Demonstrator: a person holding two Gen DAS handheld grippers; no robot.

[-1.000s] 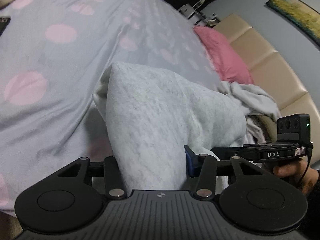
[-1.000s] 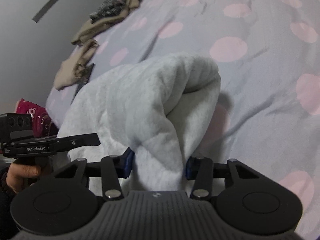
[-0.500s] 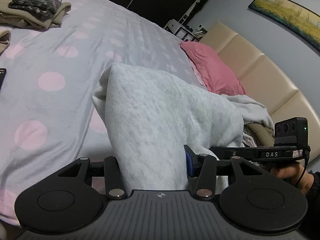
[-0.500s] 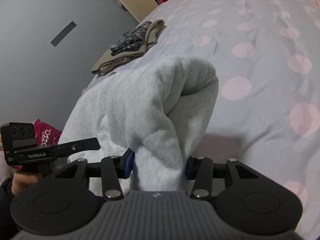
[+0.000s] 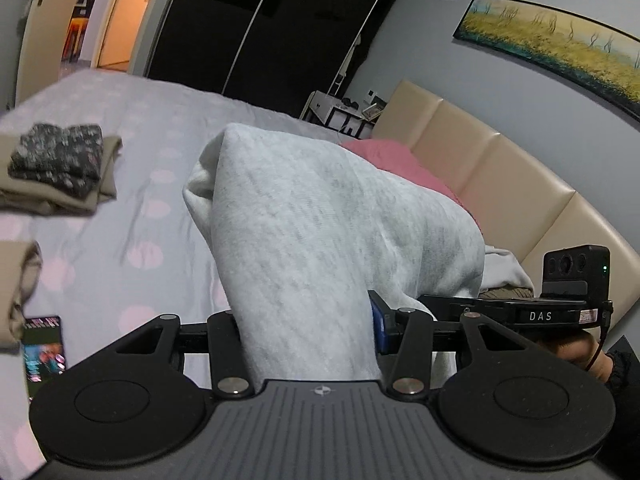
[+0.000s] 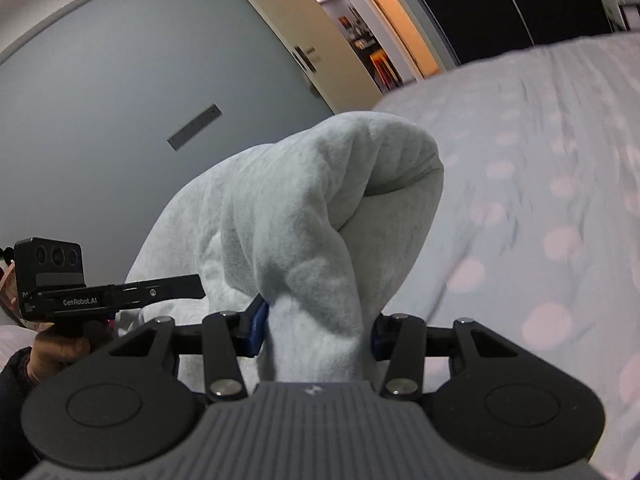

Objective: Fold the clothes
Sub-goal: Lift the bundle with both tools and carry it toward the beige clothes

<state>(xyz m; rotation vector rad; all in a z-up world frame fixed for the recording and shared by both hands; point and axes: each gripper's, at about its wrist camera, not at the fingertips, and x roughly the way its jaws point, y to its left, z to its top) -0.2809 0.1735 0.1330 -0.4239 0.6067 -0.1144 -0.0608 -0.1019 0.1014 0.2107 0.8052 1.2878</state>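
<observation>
stack: folded clothes [image 5: 60,168] lie at the bed's [image 5: 168,216] left edge, a dark patterned piece on top of a tan one. Beside them, nearer the camera, another tan piece and a phone [image 5: 43,348].
left gripper [image 5: 306,332]: clenched on a thick bunch of the grey garment [image 5: 320,216]; cloth fills the gap between the fingers.
garment: held up off the bed between both grippers, bulging high, one rounded corner drooping forward in each view. The span between the grips looks slack; its lower part is hidden.
right gripper [image 6: 318,330]: also clamped on the garment [image 6: 304,208], a doubled roll of cloth in the grip.
pillow: pink [image 5: 384,160], at the headboard edge, behind the garment.
step, as judged: carrying or turning the garment in the air, either to spread it on the bed or to lay one half over the other. The pictures fit both.
doing it well: keep both grips at level height, draw them apart until the top edge runs straight, let the lower cloth meet the bed ahead of the grips, well apart from the stack.
risk: bunched grips may leave creases; a slack middle may fold crooked.
</observation>
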